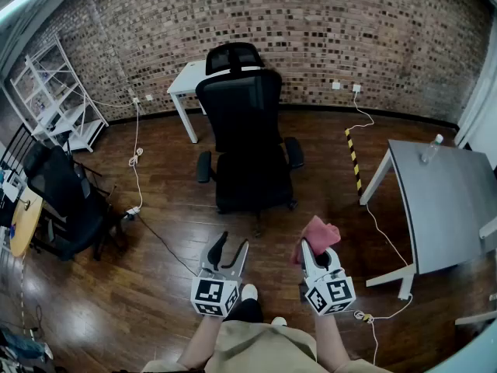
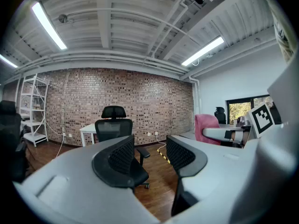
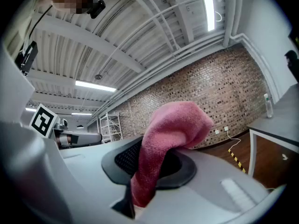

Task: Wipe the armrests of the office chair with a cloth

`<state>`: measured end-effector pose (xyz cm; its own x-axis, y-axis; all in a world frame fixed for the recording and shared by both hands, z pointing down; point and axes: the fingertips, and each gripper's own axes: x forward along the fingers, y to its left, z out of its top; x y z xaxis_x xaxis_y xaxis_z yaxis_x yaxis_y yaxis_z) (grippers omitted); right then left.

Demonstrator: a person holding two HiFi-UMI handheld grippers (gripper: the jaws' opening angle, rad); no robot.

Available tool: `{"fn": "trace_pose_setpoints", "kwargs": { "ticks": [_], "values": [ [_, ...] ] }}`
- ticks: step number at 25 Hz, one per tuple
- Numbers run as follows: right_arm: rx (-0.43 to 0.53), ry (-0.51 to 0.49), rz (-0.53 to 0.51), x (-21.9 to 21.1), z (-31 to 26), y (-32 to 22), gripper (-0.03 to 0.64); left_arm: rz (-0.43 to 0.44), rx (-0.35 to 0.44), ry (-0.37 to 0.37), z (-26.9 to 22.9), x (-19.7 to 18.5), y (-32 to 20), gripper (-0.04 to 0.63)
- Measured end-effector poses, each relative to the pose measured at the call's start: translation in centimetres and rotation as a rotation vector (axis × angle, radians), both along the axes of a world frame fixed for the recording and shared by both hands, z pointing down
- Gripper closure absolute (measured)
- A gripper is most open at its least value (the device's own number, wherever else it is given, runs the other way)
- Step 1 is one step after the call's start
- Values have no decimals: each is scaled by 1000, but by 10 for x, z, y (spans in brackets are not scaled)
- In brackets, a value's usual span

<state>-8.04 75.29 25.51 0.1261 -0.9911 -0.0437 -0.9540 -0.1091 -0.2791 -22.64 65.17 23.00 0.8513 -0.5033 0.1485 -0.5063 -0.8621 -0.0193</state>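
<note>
Both jaws of the right gripper (image 3: pixel 150 166) pinch the pink cloth (image 3: pixel 175 122).

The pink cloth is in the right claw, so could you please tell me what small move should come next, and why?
Probably carry the right claw forward toward the right-hand armrest of the black mesh office chair. The pink terry cloth is clamped in that claw, while the chair stands ahead across the wooden floor, neither armrest reached yet.

White desk (image 1: pixel 184 80) and shelving (image 1: pixel 56 92) stand by the brick wall (image 1: pixel 326 29).
</note>
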Motion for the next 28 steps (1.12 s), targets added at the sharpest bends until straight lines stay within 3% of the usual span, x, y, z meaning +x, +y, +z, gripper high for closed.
{"fn": "trace_pose_setpoints", "kwargs": {
  "ticks": [10,16,21,28],
  "values": [
    [-83,51,42,56,18,-70,558,75,-96,64,42,78,-83,401],
    [-113,106,51,88,-7,-142,558,90,-54,148,18,107,-165,400],
    [-158,170,-127,61,-7,-232,555,26,-76,211,14,96,-254,401],
    [-116,91,-217,35,-5,-322,555,-12,-110,206,21,88,-348,398]
  ]
}}
